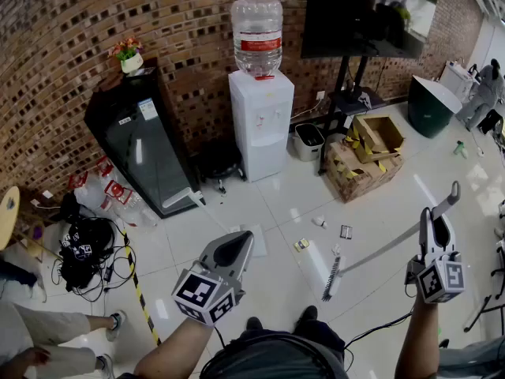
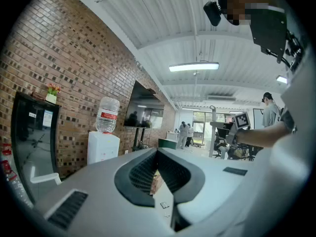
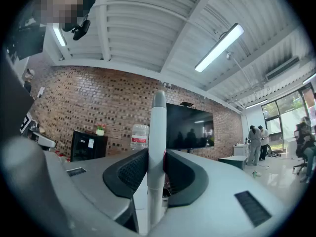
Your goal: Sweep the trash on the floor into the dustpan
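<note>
In the head view my right gripper [image 1: 436, 226] is at the lower right, shut on the grey broom handle [image 1: 387, 247]. The handle slants down left to the dark bristles [image 1: 330, 279] on the floor. In the right gripper view the handle [image 3: 158, 147] stands upright between the pads. My left gripper [image 1: 243, 239] is held at the lower middle, shut with nothing in it; its jaws [image 2: 158, 154] meet at the tip. Small trash lies ahead on the tiles: a yellow scrap [image 1: 301, 244], a white crumpled bit [image 1: 319, 221] and a small dark piece [image 1: 346, 231]. I cannot make out a dustpan.
A water dispenser [image 1: 260, 121] and a black glass-door cabinet [image 1: 138, 144] stand against the brick wall. Cardboard boxes [image 1: 363, 160] sit to the right under a wall screen [image 1: 363, 14]. Cables and bags [image 1: 83, 247] lie at the left. A white sheet [image 1: 256, 239] lies by the left gripper.
</note>
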`<state>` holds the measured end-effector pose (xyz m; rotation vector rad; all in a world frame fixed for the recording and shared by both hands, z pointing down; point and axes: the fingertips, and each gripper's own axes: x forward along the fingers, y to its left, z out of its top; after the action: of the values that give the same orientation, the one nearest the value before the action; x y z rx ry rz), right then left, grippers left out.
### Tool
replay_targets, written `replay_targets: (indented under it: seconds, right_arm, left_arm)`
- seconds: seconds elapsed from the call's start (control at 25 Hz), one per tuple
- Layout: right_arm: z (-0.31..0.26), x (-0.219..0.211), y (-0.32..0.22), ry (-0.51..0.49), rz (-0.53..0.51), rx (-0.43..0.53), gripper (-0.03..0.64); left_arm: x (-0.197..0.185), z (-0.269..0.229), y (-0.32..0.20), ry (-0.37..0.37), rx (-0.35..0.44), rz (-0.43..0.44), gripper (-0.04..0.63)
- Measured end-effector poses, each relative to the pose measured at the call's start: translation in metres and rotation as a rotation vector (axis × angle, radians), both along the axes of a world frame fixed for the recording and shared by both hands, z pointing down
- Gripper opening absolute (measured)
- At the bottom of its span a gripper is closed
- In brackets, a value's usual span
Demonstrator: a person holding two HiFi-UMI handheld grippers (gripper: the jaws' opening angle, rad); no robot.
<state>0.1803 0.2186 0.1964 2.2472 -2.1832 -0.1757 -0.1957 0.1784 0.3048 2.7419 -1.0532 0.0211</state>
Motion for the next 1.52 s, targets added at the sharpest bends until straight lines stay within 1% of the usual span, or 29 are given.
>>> replay_targets:
  seconds: [0.16, 0.36, 0.56, 0.64, 0.8, 0.88, 0.96, 1.08, 1.28, 1.52]
  right_arm:
    - [-0.005, 0.002, -0.025, -0.009, -0.023, 0.015, 0.117]
    - [0.005, 0.017, -0.068, -0.034, -0.035, -0.008, 0.115]
    - [0.029, 0.046, -0.115, -0.052, -0.062, -0.020, 0.117]
    - [0.044, 0.061, -0.136, -0.060, -0.084, -0.030, 0.117]
    - [0.077, 0.098, -0.168, -0.086, -0.123, -0.027, 0.117]
    - [0.094, 0.113, -0.184, -0.092, -0.157, -0.040, 0.115]
    - [0.112, 0.126, -0.202, -0.086, -0.189, -0.079, 0.116]
    - [0.140, 0.146, -0.228, -0.084, -0.201, -0.144, 0.115]
    - [0.180, 0.168, -0.267, -0.077, -0.179, -0.151, 0.115]
    - [0.240, 0.190, -0.304, -0.070, -0.115, -0.237, 0.115]
  left_arm:
    - [0.012, 0.002, -0.018, -0.010, 0.000, -0.003, 0.005]
    - [0.040, 0.009, -0.058, -0.023, -0.014, -0.027, 0.005]
    - [0.086, 0.017, -0.109, -0.036, -0.037, -0.076, 0.005]
    - [0.106, 0.020, -0.130, -0.029, -0.045, -0.097, 0.006]
    - [0.148, 0.038, -0.166, -0.013, -0.087, -0.158, 0.006]
    - [0.169, 0.042, -0.181, -0.018, -0.083, -0.181, 0.006]
    - [0.187, 0.048, -0.196, -0.038, -0.074, -0.201, 0.020]
    - [0.210, 0.070, -0.219, -0.079, -0.084, -0.219, 0.027]
    - [0.224, 0.117, -0.254, -0.098, -0.113, -0.227, 0.032]
    - [0.246, 0.176, -0.290, -0.154, -0.146, -0.187, 0.032]
